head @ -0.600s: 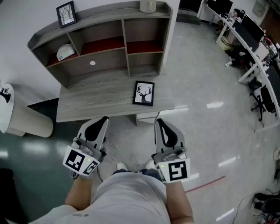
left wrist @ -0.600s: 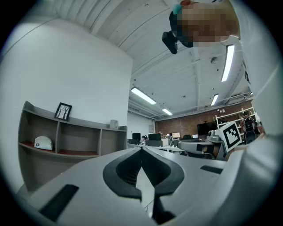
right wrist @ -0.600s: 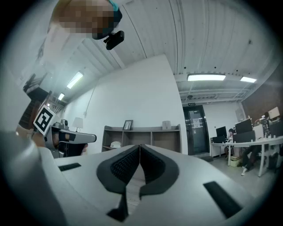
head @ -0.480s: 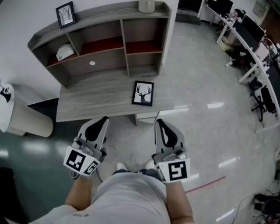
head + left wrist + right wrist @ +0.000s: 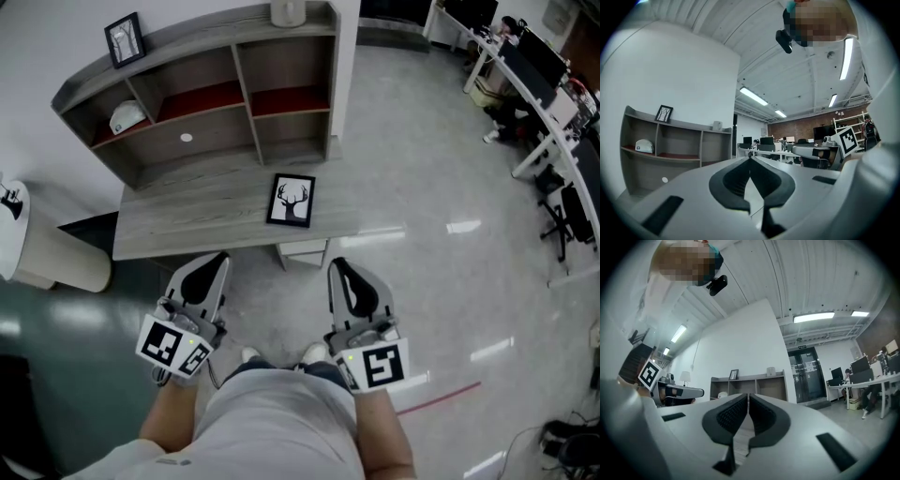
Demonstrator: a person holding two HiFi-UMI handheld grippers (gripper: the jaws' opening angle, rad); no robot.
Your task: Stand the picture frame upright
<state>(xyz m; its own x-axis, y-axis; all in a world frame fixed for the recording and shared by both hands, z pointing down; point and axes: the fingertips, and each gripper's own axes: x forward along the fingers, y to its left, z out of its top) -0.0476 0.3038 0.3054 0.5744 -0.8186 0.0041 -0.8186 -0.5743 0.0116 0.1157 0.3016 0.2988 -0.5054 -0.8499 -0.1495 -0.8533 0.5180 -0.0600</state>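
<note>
My left gripper and right gripper are closed and empty, so next I must reach the picture frame lying flat on the desk, mid-frame.

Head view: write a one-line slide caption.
Black-framed deer picture lies flat on the grey wooden desk; the left gripper and right gripper hang shut before it.

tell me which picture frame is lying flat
The deer frame on the desk lies face up; the other frame stands upright on top of the shelf, at its left end.
</note>
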